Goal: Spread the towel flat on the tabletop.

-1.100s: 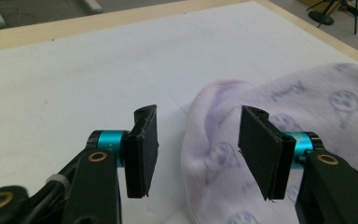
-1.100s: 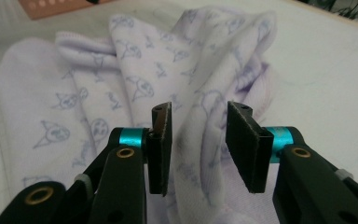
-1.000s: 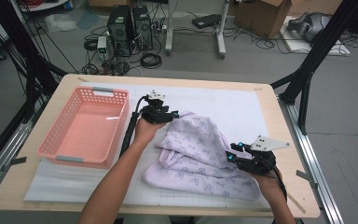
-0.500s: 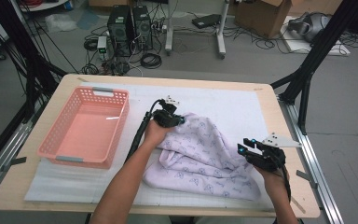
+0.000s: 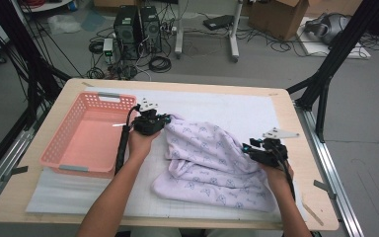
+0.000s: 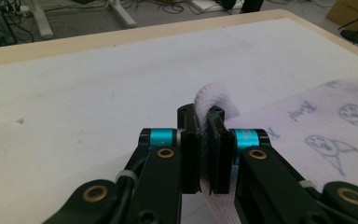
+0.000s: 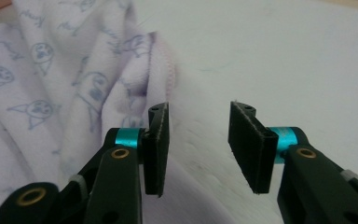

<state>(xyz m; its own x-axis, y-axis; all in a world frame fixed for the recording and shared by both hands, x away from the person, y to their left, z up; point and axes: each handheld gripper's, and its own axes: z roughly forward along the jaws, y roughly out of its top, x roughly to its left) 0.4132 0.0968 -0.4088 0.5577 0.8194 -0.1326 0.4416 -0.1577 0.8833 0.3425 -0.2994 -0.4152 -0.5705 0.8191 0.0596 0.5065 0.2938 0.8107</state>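
Gripping a folded edge of the lilac printed blanket [image 5: 212, 163], the left gripper [image 5: 164, 118] has its jaws clamped tight on a roll of the fabric [image 6: 213, 100] at the cloth's far-left corner, just beside the pink plastic basket [image 5: 69, 148]. The blanket itself lies rumpled across the white mat [image 5: 237, 106] in the middle of the wooden table [image 5: 296, 123], spreading from that pinched corner toward the person's right hand. There the right gripper [image 7: 198, 130] hovers with jaws spread wide and nothing between them, its left pad almost brushing the cloth's pink-stitched hem [image 7: 168, 70] (touching or just short of it, I cannot tell). The step in hand looks like securing a second hold so the blanket can be lifted or spread. The next move seems to call for sliding the open jaws over that hem and closing on it, without dragging the mat underneath.
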